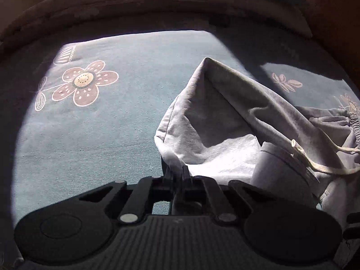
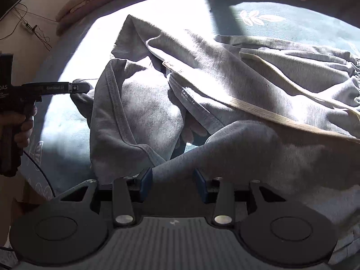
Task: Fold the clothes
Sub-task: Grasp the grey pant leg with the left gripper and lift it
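While the grey sweatpants (image 2: 225, 85) lie crumpled on the teal floral bedspread (image 1: 90, 135), we have the left gripper (image 1: 177, 173) with jaws pressed together, pinching a hem edge of the fabric; it also shows at the left of the right wrist view. Our right gripper (image 2: 173, 180) has jaws spread, with a fold of cloth bulging between the blue pads (image 2: 145, 180), not yet clamped. The fabric looks soft, light and limp, so it will likely sag and bunch. We judge seams, hems or the elastic waistband (image 2: 357, 72) to be better holds than loose middle cloth. The drawstring (image 2: 258, 105) may snag.
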`<state>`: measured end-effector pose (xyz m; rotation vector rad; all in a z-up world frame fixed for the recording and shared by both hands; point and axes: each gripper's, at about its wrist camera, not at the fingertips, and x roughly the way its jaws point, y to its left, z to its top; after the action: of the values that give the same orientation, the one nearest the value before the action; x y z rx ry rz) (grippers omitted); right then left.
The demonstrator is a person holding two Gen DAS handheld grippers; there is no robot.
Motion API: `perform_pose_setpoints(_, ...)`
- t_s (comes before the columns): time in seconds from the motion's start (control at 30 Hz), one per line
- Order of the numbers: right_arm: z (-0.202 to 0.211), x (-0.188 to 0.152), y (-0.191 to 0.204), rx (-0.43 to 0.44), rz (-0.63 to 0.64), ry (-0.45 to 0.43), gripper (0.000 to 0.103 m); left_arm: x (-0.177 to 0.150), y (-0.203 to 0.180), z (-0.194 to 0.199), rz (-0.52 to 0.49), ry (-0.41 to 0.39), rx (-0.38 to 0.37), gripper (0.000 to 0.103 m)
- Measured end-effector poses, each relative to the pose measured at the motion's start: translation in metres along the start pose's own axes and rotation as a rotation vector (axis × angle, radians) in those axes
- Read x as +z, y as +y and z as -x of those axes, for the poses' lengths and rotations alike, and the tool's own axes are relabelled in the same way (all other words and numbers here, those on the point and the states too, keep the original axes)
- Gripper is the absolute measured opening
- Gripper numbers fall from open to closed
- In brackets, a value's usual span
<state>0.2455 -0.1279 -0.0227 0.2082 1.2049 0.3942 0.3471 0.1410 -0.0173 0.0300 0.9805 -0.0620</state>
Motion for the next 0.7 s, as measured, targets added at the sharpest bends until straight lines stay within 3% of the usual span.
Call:
perform_pose_setpoints(0.2, 0.006, 0.005, -0.003, -0.009, -0.008, -0.019, 0.046, 0.060, 0.037, -0.013, -0.052, -0.027, 0.187, 0.003)
perform_pose_setpoints(0.5, 0.011, 0.011, -0.012, -0.029, -0.008, -0.035, 0.046, 0.106, 0.061, -0.036, -0.152, -0.016, 0.387, 0.004)
perform_pose_setpoints(0.7, 0.020, 0.062, -0.025, -0.076, 0.179, -0.073, 0.046, 0.119, 0.072, -0.039, -0.133, -0.052, 0.518, 0.004)
